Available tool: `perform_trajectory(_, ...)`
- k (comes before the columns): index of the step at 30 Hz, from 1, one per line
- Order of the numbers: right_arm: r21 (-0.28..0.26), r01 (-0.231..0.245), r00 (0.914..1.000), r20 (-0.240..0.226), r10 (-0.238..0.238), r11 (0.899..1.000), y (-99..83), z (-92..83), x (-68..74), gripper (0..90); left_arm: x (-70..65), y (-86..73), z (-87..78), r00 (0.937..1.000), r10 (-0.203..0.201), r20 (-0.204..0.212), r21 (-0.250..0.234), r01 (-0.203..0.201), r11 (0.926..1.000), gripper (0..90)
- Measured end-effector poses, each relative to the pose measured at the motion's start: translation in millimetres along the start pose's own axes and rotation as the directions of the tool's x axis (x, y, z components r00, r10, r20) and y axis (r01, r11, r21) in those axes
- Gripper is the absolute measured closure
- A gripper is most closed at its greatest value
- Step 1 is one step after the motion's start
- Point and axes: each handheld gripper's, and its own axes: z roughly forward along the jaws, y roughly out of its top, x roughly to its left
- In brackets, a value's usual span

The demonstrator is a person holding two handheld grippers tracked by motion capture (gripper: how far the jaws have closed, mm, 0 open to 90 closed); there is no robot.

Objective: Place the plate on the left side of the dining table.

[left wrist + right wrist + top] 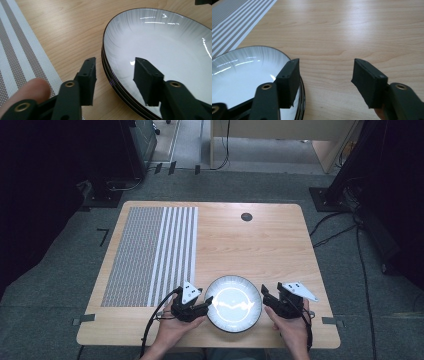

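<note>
Where the work lies: a white plate with a dark rim is seen at the near edge of the counter, between the two claws; a second rim is seen stacked beneath it.
Left claw: jaws are set astride the plate's left rim, one outside, one over the bowl; no pad is seen pressing.
Right claw: jaws are parted, one over the plate's right rim, the other above bare wood.
Placemat: a striped mat is laid on the counter's left, far of the left claw.
</note>
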Motion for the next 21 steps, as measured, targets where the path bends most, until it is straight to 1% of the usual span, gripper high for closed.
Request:
perform_trajectory(1, 0.002, 0.004, 1.0, -0.002, -0.004, 1.0, -1.0, -0.2, 1.2, 42.9, -0.9, -0.7, 0.6, 1.0, 0.002, 0.003, 0.004, -0.002, 1.0, 56.5)
perform_trajectory(2, 0.001, 0.011, 0.9999, -0.013, -0.011, 1.0, -2.7, -0.8, 3.0, 45.0, -1.4, -1.5, 1.2, 1.0, 0.005, 0.003, 0.007, -0.005, 1.0, 58.7)
perform_trajectory(6, -0.013, 0.04, 0.9984, -0.039, -0.041, 0.999, -8.9, -1.9, 8.3, 48.1, -3.7, -4.2, 4.1, 0.9998, 0.021, -0.006, 0.021, -0.021, 0.9996, 66.8)
perform_trajectory(7, -0.008, 0.039, 0.9983, -0.043, -0.04, 0.999, -10.4, -1.8, 9.5, 49.4, -3.4, -4.2, 4.1, 0.9998, 0.018, -0.003, 0.02, -0.017, 0.9997, 66.8)
perform_trajectory(8, 0.004, 0.028, 0.9981, -0.055, -0.028, 1.0, -11.6, -1.8, 10.2, 50.7, -3.0, -4.1, 3.9, 0.9999, 0.015, -0.001, 0.019, -0.015, 0.9997, 67.1)
perform_trajectory(10, 0.012, 0.013, 0.9976, -0.068, -0.012, 1.0, -12.7, -2.0, 10.8, 53.9, -2.3, -3.8, 3.0, 0.9999, 0.013, 0.0, 0.014, -0.013, 0.9998, 68.1)
perform_trajectory(12, 0.021, 0.017, 0.9971, -0.074, -0.016, 1.0, -13.1, -2.7, 11.8, 58.7, -2.2, -3.8, 3.0, 0.9999, 0.012, 0.001, 0.014, -0.012, 0.9998, 68.4)
perform_trajectory(14, 0.016, 0.021, 0.9969, -0.076, -0.02, 1.0, -13.2, -4.2, 13.7, 62.6, -2.8, -4.0, 3.6, 0.9998, 0.017, -0.005, 0.017, -0.017, 0.9997, 68.6)
perform_trajectory(15, 0.016, 0.027, 0.9966, -0.079, -0.025, 1.0, -13.0, -4.9, 14.7, 63.2, -3.0, -4.2, 4.1, 0.9998, 0.019, -0.006, 0.017, -0.019, 0.9997, 68.7)
perform_trajectory(17, 0.035, 0.029, 0.9954, -0.092, -0.026, 0.999, -11.9, -5.7, 16.2, 63.1, -3.3, -4.7, 5.0, 0.9999, 0.016, -0.004, 0.018, -0.016, 0.9997, 68.8)
perform_trajectory(19, 0.051, 0.027, 0.9962, -0.084, -0.022, 0.998, -11.2, -6.3, 16.8, 63.2, -2.9, -5.1, 5.1, 0.9999, 0.013, -0.002, 0.017, -0.013, 0.9998, 68.8)
perform_trajectory(21, 0.059, 0.013, 0.9964, -0.084, -0.008, 0.998, -11.0, -6.2, 16.0, 64.8, -2.9, -5.1, 5.1, 0.9999, 0.014, -0.003, 0.016, -0.014, 0.9998, 68.9)
